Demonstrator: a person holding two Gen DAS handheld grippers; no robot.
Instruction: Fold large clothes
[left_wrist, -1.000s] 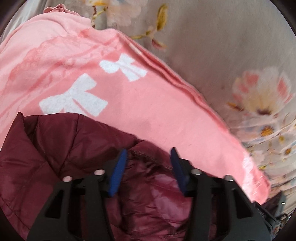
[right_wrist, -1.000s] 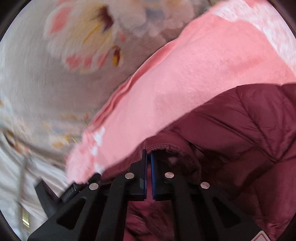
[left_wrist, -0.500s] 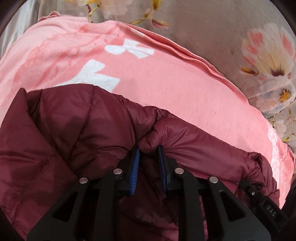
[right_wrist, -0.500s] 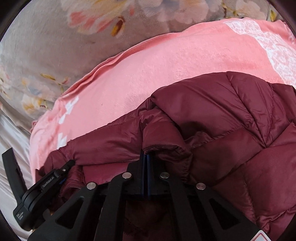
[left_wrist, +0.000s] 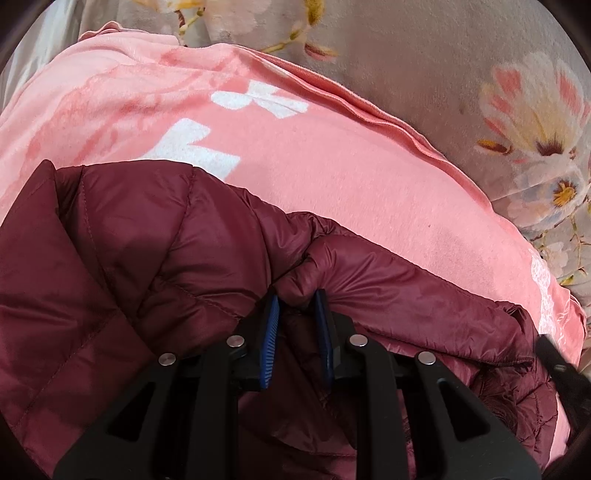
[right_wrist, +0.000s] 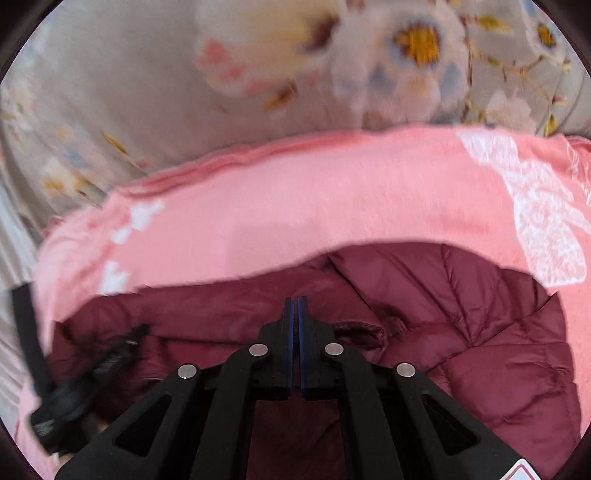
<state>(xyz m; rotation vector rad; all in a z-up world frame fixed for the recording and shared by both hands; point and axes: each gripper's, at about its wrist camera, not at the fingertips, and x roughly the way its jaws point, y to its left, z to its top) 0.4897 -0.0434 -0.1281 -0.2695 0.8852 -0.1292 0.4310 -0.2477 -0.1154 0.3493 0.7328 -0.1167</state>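
left fingers (left_wrist: 272, 325) pinch one maroon jacket (left_wrist: 140, 251); right fingers (right_wrist: 302, 321) together.

Each tool is built from matte black plastic. On the left tool (left_wrist: 295, 301), two angular black arms with triangular cut-outs are seen, and four round silver screw heads are set across the linkage. Its fingers (left_wrist: 271, 326) are lined with ribbed blue pads. The right tool (right_wrist: 295, 304) is made to the same pattern: black arms, triangular openings, four silver screw heads and thin blue pads along the inner faces of the fingers (right_wrist: 288, 332). A white label with a red-edged marking is seen at the lower right corner of its body.
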